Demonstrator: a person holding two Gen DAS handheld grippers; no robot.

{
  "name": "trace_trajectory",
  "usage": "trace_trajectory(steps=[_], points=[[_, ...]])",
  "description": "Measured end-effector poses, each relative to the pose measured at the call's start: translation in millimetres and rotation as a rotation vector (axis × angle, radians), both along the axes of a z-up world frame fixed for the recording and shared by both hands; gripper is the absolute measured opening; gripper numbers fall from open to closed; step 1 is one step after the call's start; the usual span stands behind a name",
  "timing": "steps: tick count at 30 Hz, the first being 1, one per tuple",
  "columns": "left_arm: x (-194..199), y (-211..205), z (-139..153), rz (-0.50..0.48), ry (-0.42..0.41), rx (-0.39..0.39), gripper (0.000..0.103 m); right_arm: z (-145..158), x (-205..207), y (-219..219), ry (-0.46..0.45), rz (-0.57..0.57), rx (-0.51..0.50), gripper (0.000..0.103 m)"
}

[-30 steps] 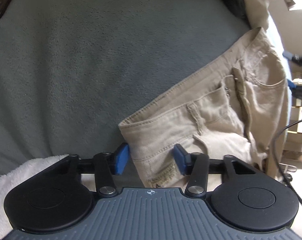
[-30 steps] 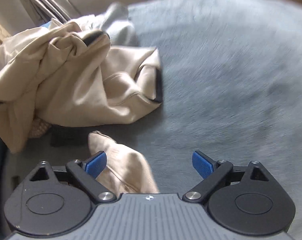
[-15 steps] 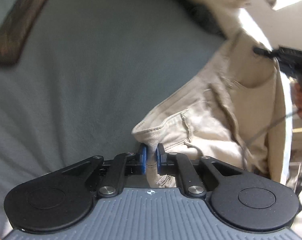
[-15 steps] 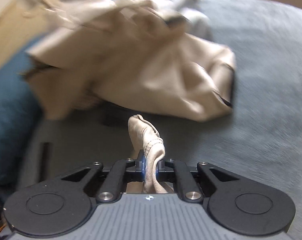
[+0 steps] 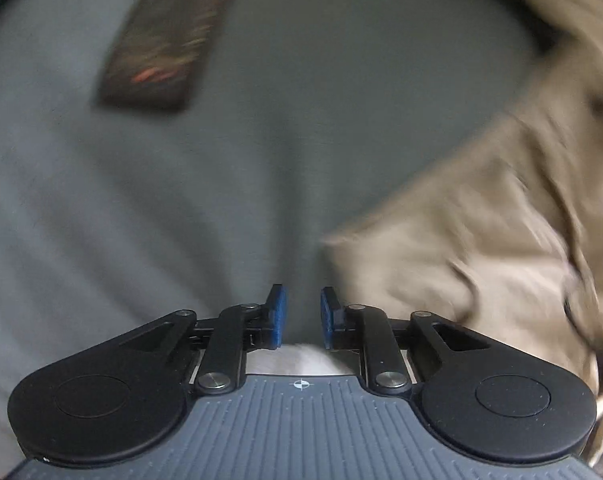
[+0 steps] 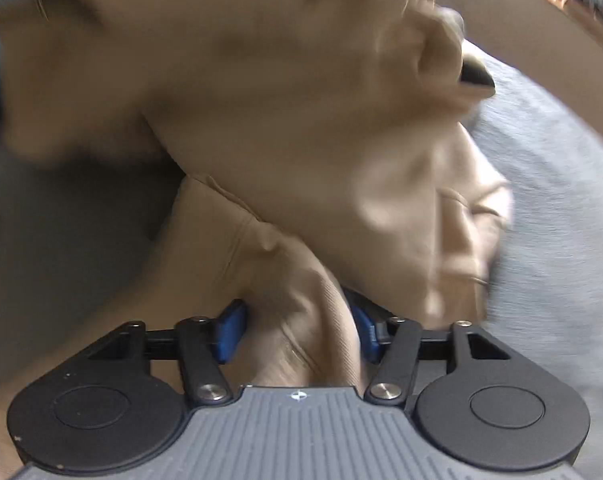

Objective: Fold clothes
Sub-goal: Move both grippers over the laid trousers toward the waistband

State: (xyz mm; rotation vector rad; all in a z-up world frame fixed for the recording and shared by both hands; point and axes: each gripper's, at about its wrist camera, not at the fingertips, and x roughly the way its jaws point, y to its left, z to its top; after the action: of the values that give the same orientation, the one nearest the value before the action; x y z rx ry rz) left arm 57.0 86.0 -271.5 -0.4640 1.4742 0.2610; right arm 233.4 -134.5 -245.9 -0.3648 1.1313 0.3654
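A: What is the left gripper (image 5: 300,316) doing?

B: It hangs over the grey blanket (image 5: 181,208). Its jaws have just been opening and stand a little apart, with nothing between the blue pads (image 5: 278,316). Only blanket and a bit of white cloth (image 5: 301,362) show through the gap.

A: And the trousers?

B: The beige trousers (image 5: 481,240) lie crumpled on the blanket, off to the right in the left wrist view. Their near corner is just beside the right-hand pad, not in the gap. The view is blurred, so I cannot tell whether it touches.

A: The right gripper (image 6: 297,332)?

B: Its jaws have also just been opening and stand about half open. A thick fold of the trousers (image 6: 301,312) sits between them. Whether the pads (image 6: 231,330) press on it, I cannot tell: the fold fills most of the gap.

A: Anything else on the blanket?

B: A dark strip (image 5: 169,36) lies towards its far left. More beige cloth (image 6: 241,80) is heaped beyond the right gripper.
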Motion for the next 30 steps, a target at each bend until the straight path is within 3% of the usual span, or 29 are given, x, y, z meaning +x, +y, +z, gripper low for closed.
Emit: trace_trajectory(steps=[2, 6, 8, 12, 15, 17, 25, 30], points=[[1.0, 10.7, 8.6, 0.019, -0.059, 0.031, 0.034, 9.1, -8.7, -1.2, -0.046, 0.02, -0.008, 0.064], [8.2, 16.8, 26.4, -0.023, -0.183, 0.068, 0.034, 46.1, -30.0, -19.6, -0.168, -0.018, 0.02, 0.073], [12.8, 12.6, 30.4, -0.073, -0.234, 0.023, 0.034, 63.1, -43.1, -31.9, -0.197, -0.067, 0.081, 0.072], [19.3, -9.0, 28.6, -0.223, -0.275, -0.134, 0.034, 81.8, -75.2, -41.4, -0.153, -0.064, 0.241, 0.054], [20.4, -29.5, 13.2, -0.292, -0.25, -0.229, 0.034, 70.0, -95.5, -28.9, -0.082, -0.004, 0.252, 0.044], [21.7, -36.9, 1.4, -0.286, -0.23, -0.242, 0.034, 57.0, -107.3, -17.4, -0.046, 0.024, 0.233, 0.037], [25.0, -43.4, -22.2, -0.197, -0.235, -0.242, 0.034, 5.9, -131.9, 8.1, 0.039, -0.008, 0.157, 0.036], [20.9, -32.8, -29.0, -0.147, -0.248, -0.256, 0.032, 19.1, -132.4, 3.7, 0.017, -0.037, 0.184, 0.036]])
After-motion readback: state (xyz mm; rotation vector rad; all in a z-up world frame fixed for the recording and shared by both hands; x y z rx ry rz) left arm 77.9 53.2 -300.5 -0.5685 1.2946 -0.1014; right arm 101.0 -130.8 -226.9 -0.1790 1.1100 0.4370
